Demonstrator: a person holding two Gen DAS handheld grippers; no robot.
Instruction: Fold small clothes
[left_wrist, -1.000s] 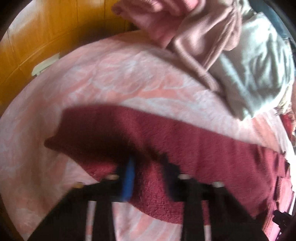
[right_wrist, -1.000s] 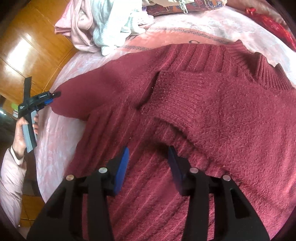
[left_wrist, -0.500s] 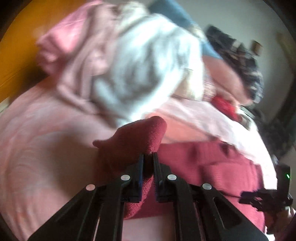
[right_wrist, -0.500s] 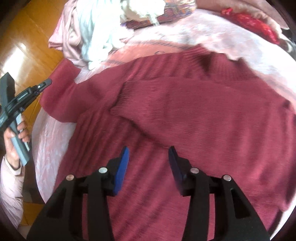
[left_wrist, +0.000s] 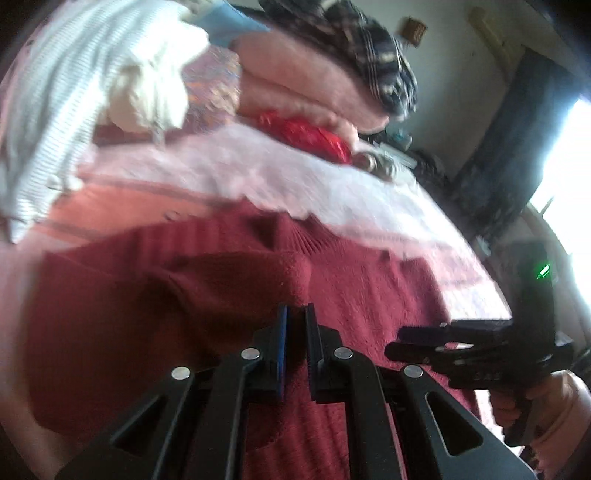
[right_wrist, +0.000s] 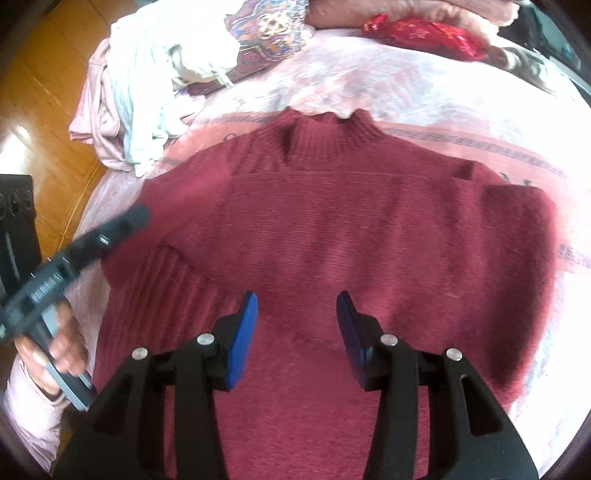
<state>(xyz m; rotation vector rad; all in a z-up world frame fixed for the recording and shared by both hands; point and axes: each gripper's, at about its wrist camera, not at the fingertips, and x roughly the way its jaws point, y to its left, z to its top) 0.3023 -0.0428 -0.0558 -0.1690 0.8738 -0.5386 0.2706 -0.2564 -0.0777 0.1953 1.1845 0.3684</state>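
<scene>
A dark red, ribbed knit sweater lies spread flat on a bed covered with a pale pink patterned bedspread, its high collar pointing away from the right gripper. One sleeve is already folded across the chest, ending in a cuff on the side toward the left gripper.

The right gripper hovers over the lower body of the sweater with its blue-padded fingers spread wide and nothing between them; whether they touch the knit cannot be told.

The left gripper is clenched on a fold of the sweater's sleeve, the red fabric bunched up just ahead of its nearly closed fingers. From the right wrist view, this gripper reaches the sweater's near shoulder edge, held by a hand in a pale pink cuff.

Beyond the sweater, past the collar, sits a heap of white and pink loose clothes, beside it a colourful printed cloth, and farther across a shiny red bundle. A wooden floor shows alongside the bed.
</scene>
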